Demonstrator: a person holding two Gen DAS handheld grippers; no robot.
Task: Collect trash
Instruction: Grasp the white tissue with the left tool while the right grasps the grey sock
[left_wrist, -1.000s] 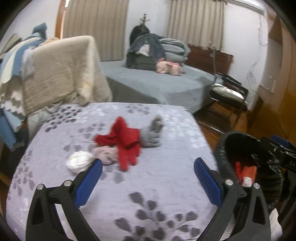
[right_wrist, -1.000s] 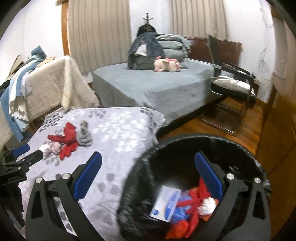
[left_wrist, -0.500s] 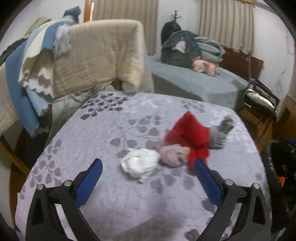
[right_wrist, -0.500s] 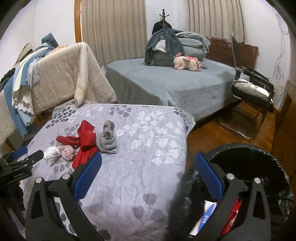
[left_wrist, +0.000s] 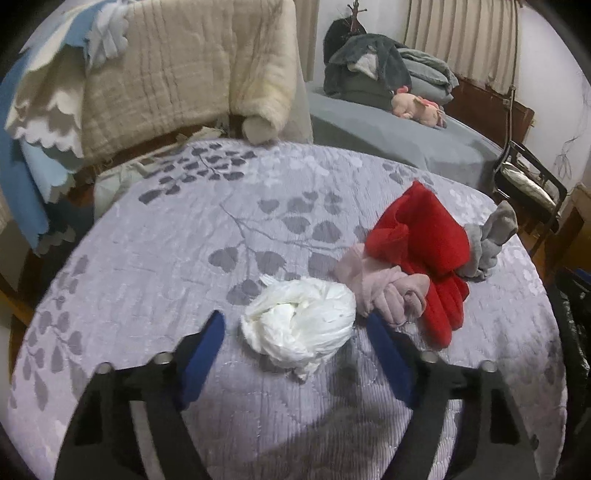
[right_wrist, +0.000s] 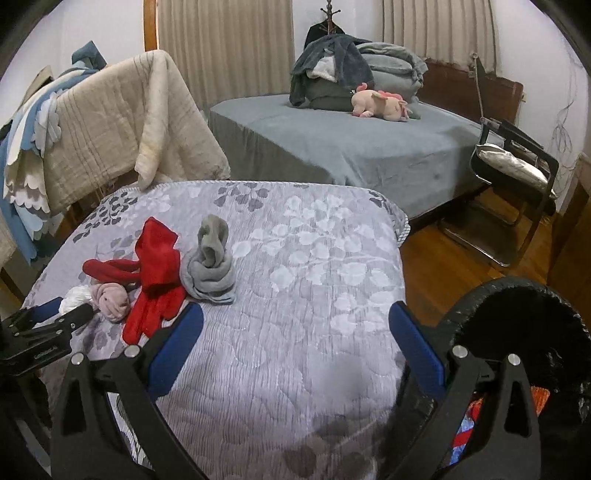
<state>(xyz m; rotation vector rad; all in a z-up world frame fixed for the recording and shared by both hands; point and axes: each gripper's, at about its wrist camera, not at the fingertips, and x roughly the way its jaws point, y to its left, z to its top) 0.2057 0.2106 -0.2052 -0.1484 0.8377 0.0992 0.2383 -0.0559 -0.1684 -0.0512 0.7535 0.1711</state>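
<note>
Left wrist view: the left tool (left_wrist: 295, 325) stands wide open, its blue pads on either side of a crumpled white plastic bag wad (left_wrist: 299, 325) on the grey leaf-patterned quilt (left_wrist: 184, 258). Neither pad clearly presses it; the right pad ends just beside the wad's right edge. The wad's long axis runs roughly across the gap between the pads, with a twisted tail toward the camera. Touching the wad's right side lies a balled pink sock (left_wrist: 388, 291), then a red cloth (left_wrist: 424, 243), then a rolled grey sock (left_wrist: 487, 236) beyond that.

From the right wrist, the right tool (right_wrist: 295, 332) is wide open and holds nothing, over bare quilt right of the wad. A black-lined trash bin (right_wrist: 524, 332) sits further right, beside the quilt.
</note>
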